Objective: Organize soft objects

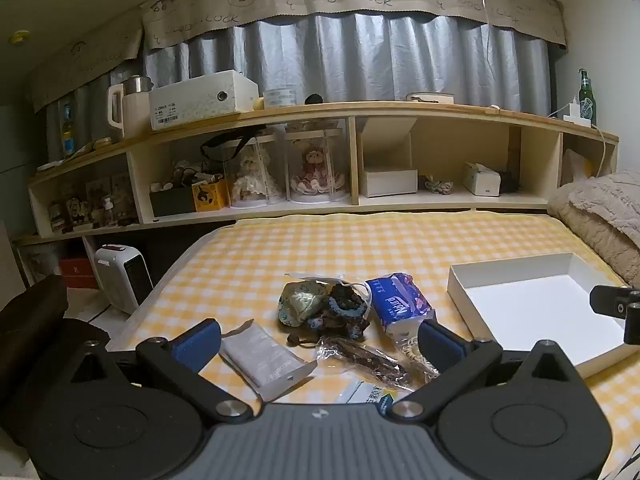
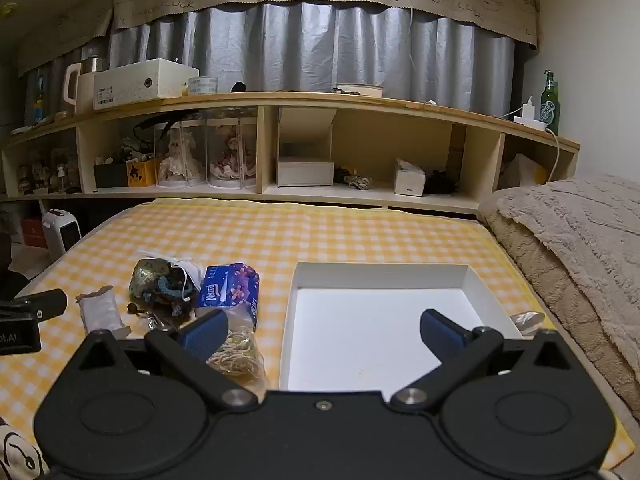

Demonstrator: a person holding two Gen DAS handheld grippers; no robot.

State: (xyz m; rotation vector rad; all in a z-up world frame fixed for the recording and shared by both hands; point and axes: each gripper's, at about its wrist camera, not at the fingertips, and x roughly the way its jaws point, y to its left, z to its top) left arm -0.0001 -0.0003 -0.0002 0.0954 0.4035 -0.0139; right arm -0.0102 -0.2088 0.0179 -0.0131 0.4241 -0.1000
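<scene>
Both grippers hover above the yellow-and-white checked bedsheet (image 2: 360,236), fingers spread wide and holding nothing. Between the spread fingers of the left gripper (image 1: 318,342) lies the cluster of soft objects: a flat translucent white sachet (image 1: 262,358) just inside the left finger, a crinkled clear packet of dark brown contents (image 1: 364,358) at centre, and a blue-and-purple tissue pack (image 1: 400,304) by the right finger. Behind these sit a gold-green brocade pouch (image 1: 300,302) and a dark crocheted scrunchie (image 1: 346,308), touching each other. A clear bag of beige rubber bands (image 2: 236,354) lies beside the left finger of the right gripper (image 2: 322,334).

The shallow white cardboard tray (image 2: 304,280) sits right of the cluster, mostly between the right gripper's fingers. Its left wall is near the tissue pack. A beige fleece blanket (image 2: 580,240) borders the tray on the right. Bare sheet extends beyond the tray and cluster to the wooden shelf unit (image 2: 360,196).
</scene>
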